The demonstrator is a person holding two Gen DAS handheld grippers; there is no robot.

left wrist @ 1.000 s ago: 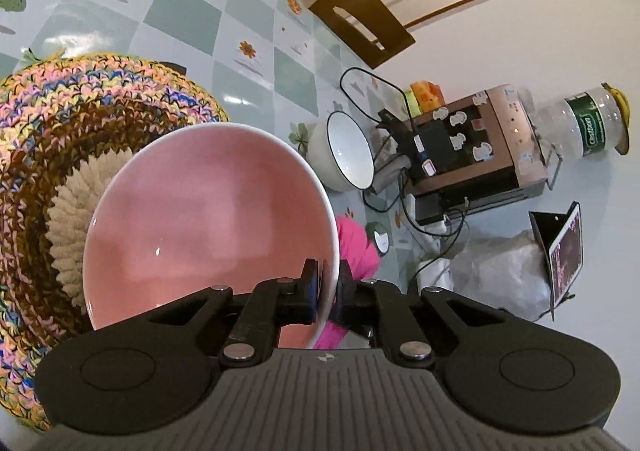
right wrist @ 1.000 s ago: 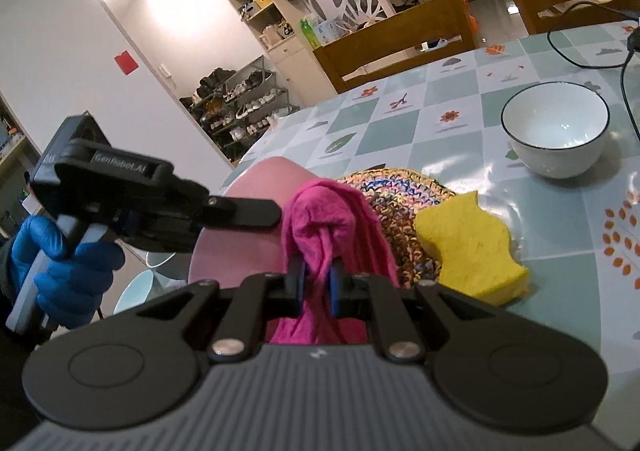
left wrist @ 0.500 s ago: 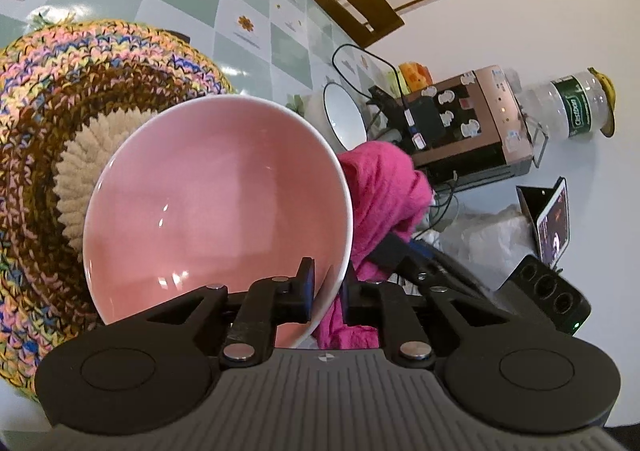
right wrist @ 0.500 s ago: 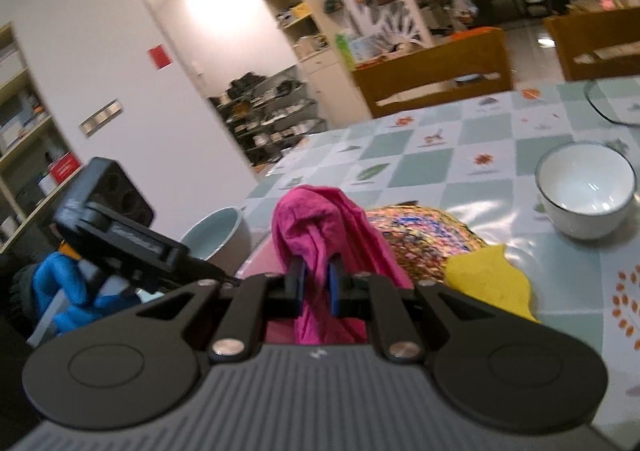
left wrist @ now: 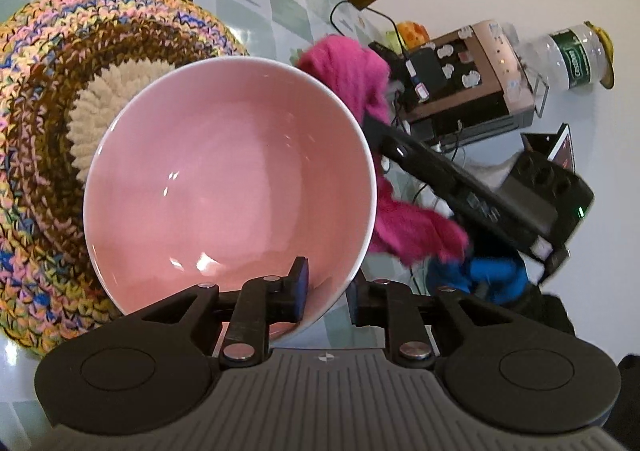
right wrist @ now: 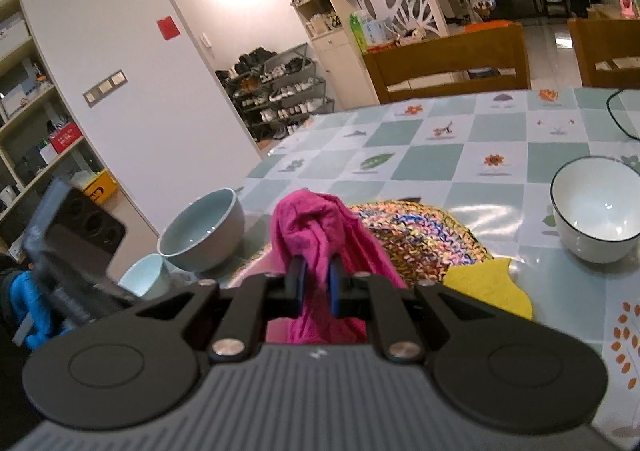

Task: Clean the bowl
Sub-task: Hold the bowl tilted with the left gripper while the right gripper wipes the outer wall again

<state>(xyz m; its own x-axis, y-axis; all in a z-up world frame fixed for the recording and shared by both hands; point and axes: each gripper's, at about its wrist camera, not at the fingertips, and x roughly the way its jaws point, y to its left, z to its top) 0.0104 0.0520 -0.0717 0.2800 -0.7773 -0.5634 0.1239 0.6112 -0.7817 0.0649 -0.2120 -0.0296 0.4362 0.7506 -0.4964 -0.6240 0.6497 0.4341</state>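
My left gripper is shut on the rim of a pink bowl, held tilted above a multicoloured woven mat. My right gripper is shut on a magenta cloth. In the left wrist view the cloth and the right gripper sit just past the bowl's right rim, outside the bowl. The bowl's inside looks smooth and glossy. In the right wrist view the pink bowl is mostly hidden behind the cloth.
A grey bowl and a small pale blue bowl stand at the table's left edge. A white bowl stands right, a yellow sponge beside the mat. A box with cables and a bottle lie beyond.
The right gripper has risen with the cloth, climbing along the bowl's right rim. The left gripper has kept the bowl clamped and tilted it slightly.
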